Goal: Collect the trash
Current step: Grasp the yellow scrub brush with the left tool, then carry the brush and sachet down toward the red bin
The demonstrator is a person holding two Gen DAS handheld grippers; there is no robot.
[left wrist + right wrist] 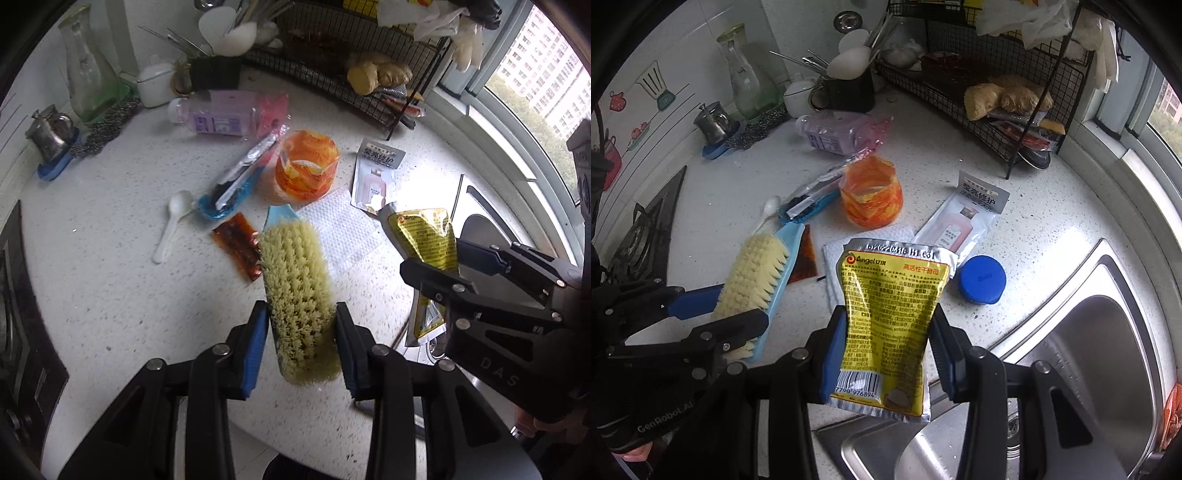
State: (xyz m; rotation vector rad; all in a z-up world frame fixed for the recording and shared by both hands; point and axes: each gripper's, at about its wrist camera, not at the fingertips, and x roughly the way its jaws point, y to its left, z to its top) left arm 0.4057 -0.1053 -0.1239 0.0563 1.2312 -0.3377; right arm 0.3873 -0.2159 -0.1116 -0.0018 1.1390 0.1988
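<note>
Meanwhile, both grippers held things above the counter [110,295].
On the left, the left gripper [301,347] was clamped on a brush [295,288], bristles up; its blue back was mostly hidden in that view, and its handle end was cut off behind the fingers. A brown packet [240,251] lay half under the brush. An orange cup [871,195] stood mid-counter, its print unreadable. To the right, a white sachet [964,221] carried characters too small to make out. The right gripper [886,347] pinched a yellow pouch [886,302] reading "Angel", with a barcode ending "976894"; its finer print was blurred. A blue lid [982,278] lay beside the sink [1089,350].
</note>
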